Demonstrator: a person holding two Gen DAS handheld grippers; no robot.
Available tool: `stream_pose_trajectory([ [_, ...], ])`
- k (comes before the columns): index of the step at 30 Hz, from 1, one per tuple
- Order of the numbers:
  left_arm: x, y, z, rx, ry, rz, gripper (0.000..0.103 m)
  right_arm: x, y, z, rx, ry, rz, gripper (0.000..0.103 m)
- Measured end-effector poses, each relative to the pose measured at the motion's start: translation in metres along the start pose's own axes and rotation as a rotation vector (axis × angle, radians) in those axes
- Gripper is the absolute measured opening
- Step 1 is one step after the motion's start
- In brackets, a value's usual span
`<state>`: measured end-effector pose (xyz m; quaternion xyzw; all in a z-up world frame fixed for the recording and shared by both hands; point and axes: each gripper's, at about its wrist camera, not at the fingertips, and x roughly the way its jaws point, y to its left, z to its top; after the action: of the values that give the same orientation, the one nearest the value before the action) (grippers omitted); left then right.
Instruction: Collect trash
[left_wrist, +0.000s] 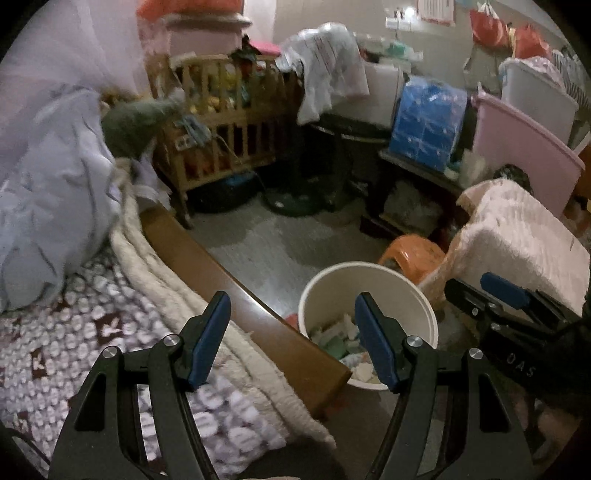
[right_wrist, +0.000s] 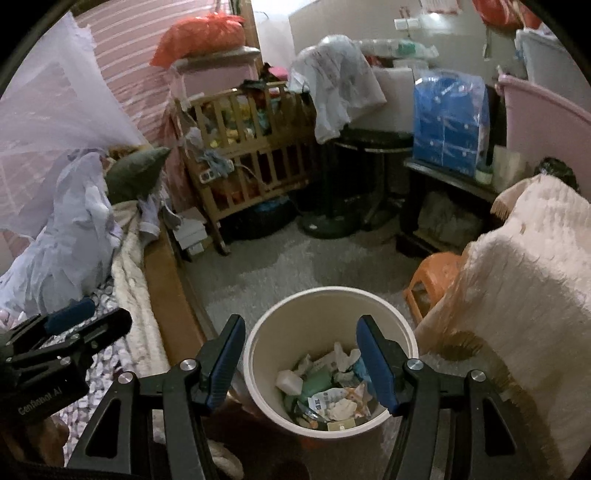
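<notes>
A cream round trash bin (left_wrist: 369, 273) (right_wrist: 332, 293) stands on the grey floor beside the bed's wooden rail. Paper scraps, wrappers and a green packet, the trash (right_wrist: 328, 391) (left_wrist: 332, 341), lie inside it. My left gripper (left_wrist: 291, 306) hovers open over the bed's edge and the bin's left rim, with nothing between its blue pads. My right gripper (right_wrist: 301, 325) is open above the bin's mouth and also holds nothing. Each gripper shows in the other's view: the right gripper (left_wrist: 502, 291) at the right edge, the left gripper (right_wrist: 74, 317) at the left over the bed.
The bed with its patterned blanket (left_wrist: 92, 332) and wooden rail (left_wrist: 229, 273) lies to the left. An orange stool (right_wrist: 432, 280) and a pink fuzzy cover (right_wrist: 517, 280) crowd the bin's right. A wooden crib (right_wrist: 251, 147), a fan base (right_wrist: 328, 225) and a low table with a blue pack (right_wrist: 448, 122) stand beyond the open floor.
</notes>
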<state>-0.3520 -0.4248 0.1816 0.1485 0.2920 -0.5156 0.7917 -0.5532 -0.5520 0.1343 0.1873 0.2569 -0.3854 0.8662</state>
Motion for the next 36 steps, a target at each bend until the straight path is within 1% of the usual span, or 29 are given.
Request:
stream_pose_trajectory([
  [5,-0.025,0.005,-0.004,-0.007,-0.06,0.017,0.069,-0.02,0.01,0.0,-0.021,-0.034,0.001,0.06],
  [14,-0.051,0.01,-0.008,-0.018,-0.124,0.034,0.069,-0.043,0.02,-0.001,-0.042,-0.068,0.001,0.06],
  [22,-0.06,0.013,-0.011,-0.025,-0.134,0.045,0.069,-0.056,0.031,-0.002,-0.074,-0.09,-0.003,0.06],
  [36,-0.061,0.015,-0.013,-0.027,-0.133,0.053,0.069,-0.059,0.033,-0.002,-0.078,-0.093,-0.018,0.062],
])
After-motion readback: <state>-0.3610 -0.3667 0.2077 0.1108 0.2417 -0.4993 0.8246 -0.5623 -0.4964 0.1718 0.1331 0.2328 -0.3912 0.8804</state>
